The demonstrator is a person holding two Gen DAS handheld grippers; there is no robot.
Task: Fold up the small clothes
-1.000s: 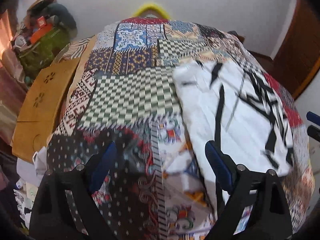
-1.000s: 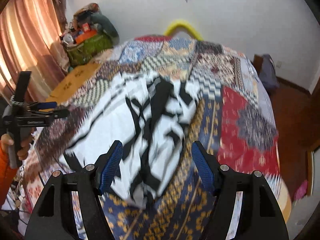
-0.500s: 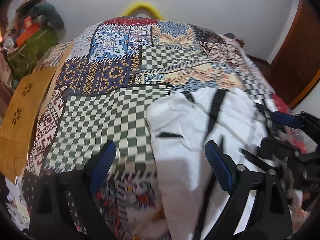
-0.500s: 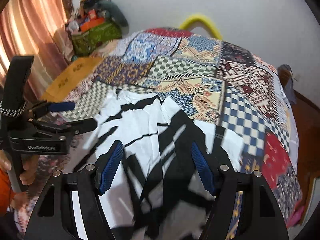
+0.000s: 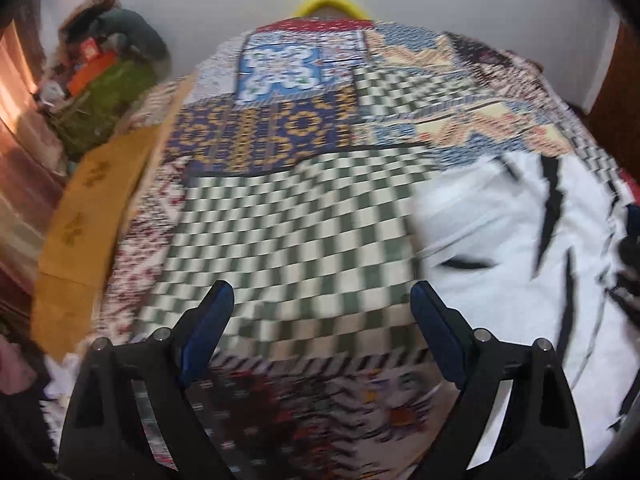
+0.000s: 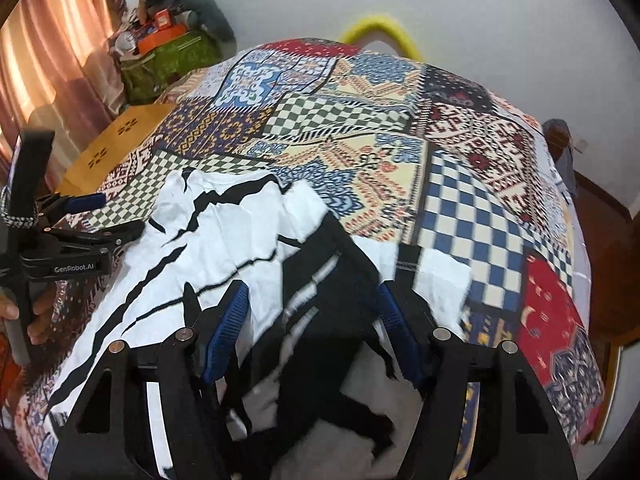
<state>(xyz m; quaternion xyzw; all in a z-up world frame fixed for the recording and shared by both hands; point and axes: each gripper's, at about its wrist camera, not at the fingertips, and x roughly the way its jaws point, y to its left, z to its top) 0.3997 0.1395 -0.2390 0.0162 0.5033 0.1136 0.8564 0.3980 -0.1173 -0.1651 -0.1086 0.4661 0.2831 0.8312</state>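
Observation:
A white garment with black streaks (image 6: 224, 248) lies spread on the patchwork bedspread (image 6: 460, 168). It also shows at the right of the left wrist view (image 5: 520, 240). My right gripper (image 6: 312, 328) is open and empty, hovering over the garment's near middle. My left gripper (image 5: 320, 304) is open and empty, over the green checkered patch just left of the garment's edge. The left gripper also shows in the right wrist view (image 6: 104, 216), open, at the garment's left edge.
The bedspread (image 5: 288, 220) covers the whole bed. A yellow wooden bed frame (image 5: 80, 216) runs along the left side. A cluttered green bag pile (image 6: 168, 56) stands at the far left by the curtain (image 6: 44, 64). A yellow hoop (image 6: 380, 28) leans on the far wall.
The left gripper has shifted left, off the garment and onto the checkered patch. The right gripper has moved forward and lower over the garment. Both stayed open.

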